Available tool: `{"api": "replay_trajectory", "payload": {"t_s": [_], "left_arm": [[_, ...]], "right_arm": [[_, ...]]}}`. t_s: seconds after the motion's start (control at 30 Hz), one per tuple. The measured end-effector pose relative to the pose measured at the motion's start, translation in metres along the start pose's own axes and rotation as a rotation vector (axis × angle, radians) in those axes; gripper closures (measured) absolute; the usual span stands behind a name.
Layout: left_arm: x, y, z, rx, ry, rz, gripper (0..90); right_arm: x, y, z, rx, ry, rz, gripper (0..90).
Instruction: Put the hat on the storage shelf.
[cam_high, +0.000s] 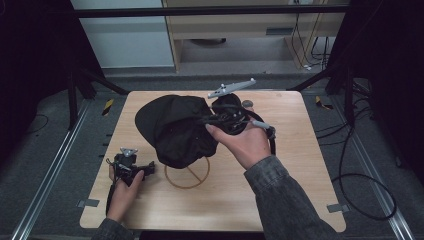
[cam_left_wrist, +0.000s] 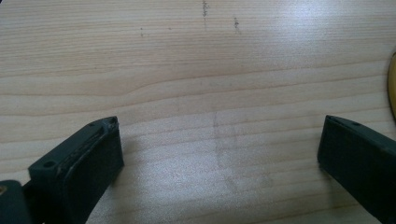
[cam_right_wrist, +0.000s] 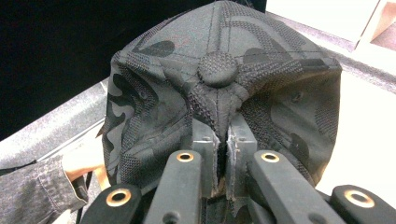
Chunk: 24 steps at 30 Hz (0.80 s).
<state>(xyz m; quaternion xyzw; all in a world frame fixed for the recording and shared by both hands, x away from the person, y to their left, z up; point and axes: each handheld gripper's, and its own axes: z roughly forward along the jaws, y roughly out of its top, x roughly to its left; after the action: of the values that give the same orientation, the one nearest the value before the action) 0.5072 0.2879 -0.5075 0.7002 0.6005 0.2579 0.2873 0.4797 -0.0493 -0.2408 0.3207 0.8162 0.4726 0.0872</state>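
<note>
Item: black camouflage cap (cam_high: 175, 130), held above the middle of the bench (cam_high: 300, 165), over a wire stand (cam_high: 188, 176).
Right hand-held gripper (cam_right_wrist: 223, 140): jaws pinched together on a fold of the cap's crown, just below the top button (cam_right_wrist: 218, 68).
Left hand-held gripper (cam_left_wrist: 219, 149): jaws spread wide, nothing between them, resting near the bench's front-left corner.
Progress: cap judged lifted and carried; seating on the stand judged not yet completed, release outstanding.

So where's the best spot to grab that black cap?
Probably the crown fabric just below the top button, coming from above. The cap is soft there and folds into a thin ridge, which the right gripper is shut on now, as its own view shows.
</note>
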Motion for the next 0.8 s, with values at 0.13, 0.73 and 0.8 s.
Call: {"api": "replay_trajectory", "payload": {"t_s": [0.13, 0.73, 0.8], "left_arm": [[0.000, 0.000, 0.000, 0.000, 0.000, 0.000, 0.0], [0.000, 0.000, 0.000, -0.003, 0.002, -0.001, 0.0], [0.000, 0.000, 0.000, -0.003, 0.002, -0.001, 0.0]], "right_arm": [[0.000, 0.000, 0.000, 0.004, 0.001, 0.000, 85.1], [0.005, -0.009, 0.005, 0.042, -0.006, -0.017, 85.5], [0.004, -0.011, 0.007, 0.048, -0.005, -0.015, 85.5]]}}
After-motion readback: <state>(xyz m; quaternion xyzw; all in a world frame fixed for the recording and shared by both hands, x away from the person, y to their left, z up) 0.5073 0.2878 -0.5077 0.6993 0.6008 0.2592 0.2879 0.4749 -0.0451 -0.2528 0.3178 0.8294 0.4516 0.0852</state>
